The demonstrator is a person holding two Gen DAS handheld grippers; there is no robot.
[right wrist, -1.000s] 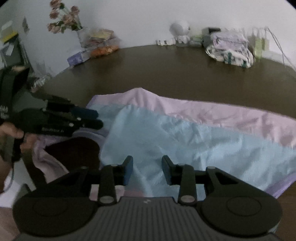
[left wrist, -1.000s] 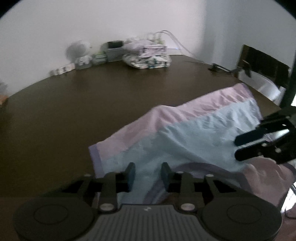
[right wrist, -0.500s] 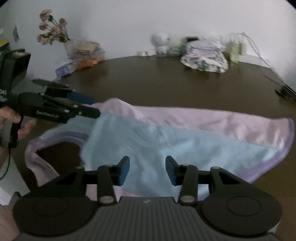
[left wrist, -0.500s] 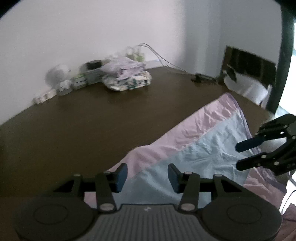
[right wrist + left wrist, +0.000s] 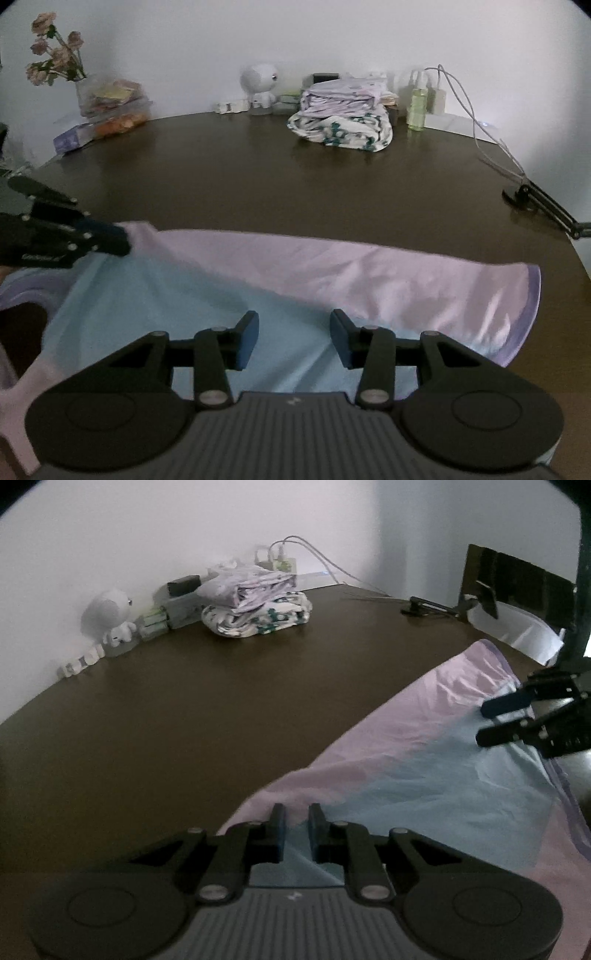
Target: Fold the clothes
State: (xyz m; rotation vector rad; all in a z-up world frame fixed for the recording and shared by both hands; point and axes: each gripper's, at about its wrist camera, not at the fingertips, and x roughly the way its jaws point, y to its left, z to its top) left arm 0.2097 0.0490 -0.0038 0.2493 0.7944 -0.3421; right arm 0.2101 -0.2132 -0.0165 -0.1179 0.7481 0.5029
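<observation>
On the dark tabletop [image 5: 332,192] lies a pink and blue garment [image 5: 229,295], spread along the near edge. Its left end sits pinched in the left gripper [image 5: 296,825], whose jaws are nearly closed on a fold of cloth. Over the blue panel, the right gripper [image 5: 293,338] hovers wide open, holding nothing. Pulling with only one end held could drag the cloth off the edge or bunch it, since the fabric looks thin and slippery.

Low wrist views, shared garment [image 5: 424,775]
</observation>
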